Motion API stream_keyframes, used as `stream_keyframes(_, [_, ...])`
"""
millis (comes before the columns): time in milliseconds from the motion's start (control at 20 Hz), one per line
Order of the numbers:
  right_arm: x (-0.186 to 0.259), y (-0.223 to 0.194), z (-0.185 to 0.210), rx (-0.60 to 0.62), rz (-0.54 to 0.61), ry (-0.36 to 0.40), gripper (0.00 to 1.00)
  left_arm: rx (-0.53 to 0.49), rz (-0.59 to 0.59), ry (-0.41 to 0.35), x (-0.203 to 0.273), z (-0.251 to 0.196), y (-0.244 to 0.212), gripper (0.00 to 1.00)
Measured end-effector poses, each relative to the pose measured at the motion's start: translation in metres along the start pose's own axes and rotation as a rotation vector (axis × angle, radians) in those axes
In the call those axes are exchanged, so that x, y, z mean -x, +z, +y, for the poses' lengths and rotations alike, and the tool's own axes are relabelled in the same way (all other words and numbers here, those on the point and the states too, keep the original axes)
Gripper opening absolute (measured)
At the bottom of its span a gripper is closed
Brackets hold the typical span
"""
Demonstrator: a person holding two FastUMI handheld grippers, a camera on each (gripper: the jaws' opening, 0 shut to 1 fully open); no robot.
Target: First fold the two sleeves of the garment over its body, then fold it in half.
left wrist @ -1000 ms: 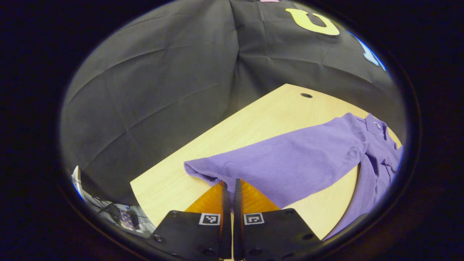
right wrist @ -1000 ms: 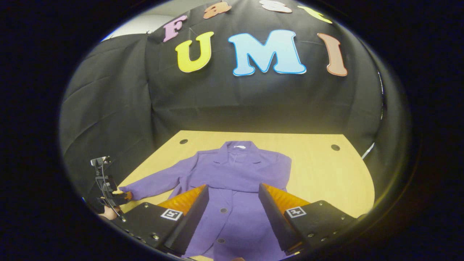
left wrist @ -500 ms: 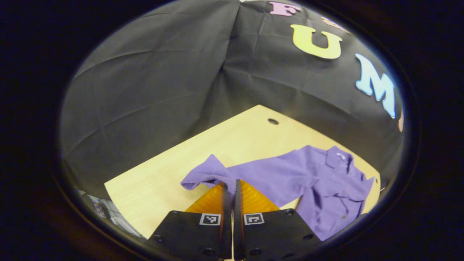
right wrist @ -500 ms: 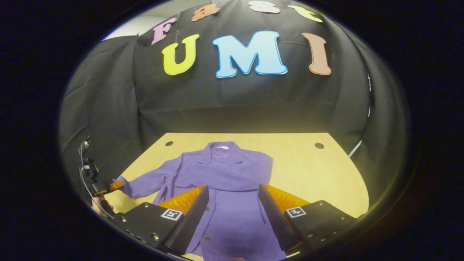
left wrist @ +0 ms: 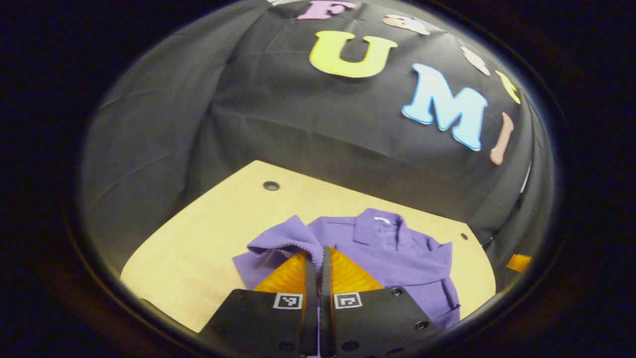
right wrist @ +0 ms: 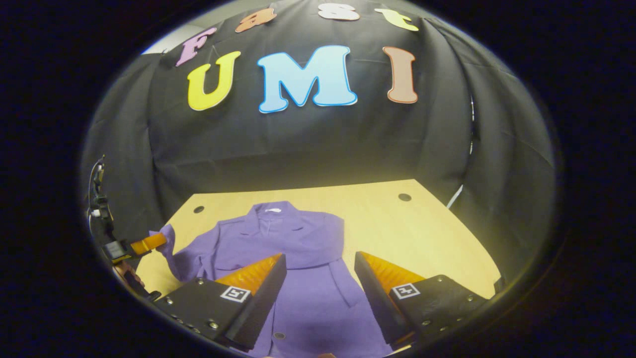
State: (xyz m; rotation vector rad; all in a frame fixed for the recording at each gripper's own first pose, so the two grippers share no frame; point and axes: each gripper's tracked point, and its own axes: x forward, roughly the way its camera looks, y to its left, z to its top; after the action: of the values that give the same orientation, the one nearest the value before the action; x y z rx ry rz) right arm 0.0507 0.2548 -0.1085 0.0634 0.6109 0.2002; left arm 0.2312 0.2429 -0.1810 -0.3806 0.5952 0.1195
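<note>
At the lower centre of the right gripper view, a purple garment (right wrist: 298,258) is seen spread on the wooden table (right wrist: 422,233), collar toward the wall, with one sleeve already laid across its chest. Its other sleeve cuff (left wrist: 290,238) is clamped between the closed fingers of the left gripper (left wrist: 318,261), which is also seen at the left edge of the right gripper view. The right gripper (right wrist: 318,271) is held spread and empty above the lower body. The cuff is best carried across the chest and laid flat before release, so that no bunching is left under the later half-fold.
</note>
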Motion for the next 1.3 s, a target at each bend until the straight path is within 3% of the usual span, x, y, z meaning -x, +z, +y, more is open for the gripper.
stream_keyframes(300, [-0.003, -0.007, -0.019, 0.016, 0.029, -0.037, 0.88, -0.066, 0.02, -0.16, -0.046, -0.116, -0.002, 0.09])
stream_keyframes(650, [-0.018, -0.02, -0.061, -0.015, 0.056, -0.064, 0.88, -0.161, 0.063, -0.251, -0.092, -0.219, -0.028, 0.08])
stream_keyframes(1050, [-0.029, -0.033, -0.092, -0.016, 0.081, -0.048, 0.88, -0.303, 0.136, -0.32, -0.123, -0.307, -0.074, 0.08])
stream_keyframes(1300, [-0.032, -0.047, -0.103, 0.032, 0.099, 0.006, 0.88, -0.333, 0.171, -0.314, -0.141, -0.329, -0.102, 0.09])
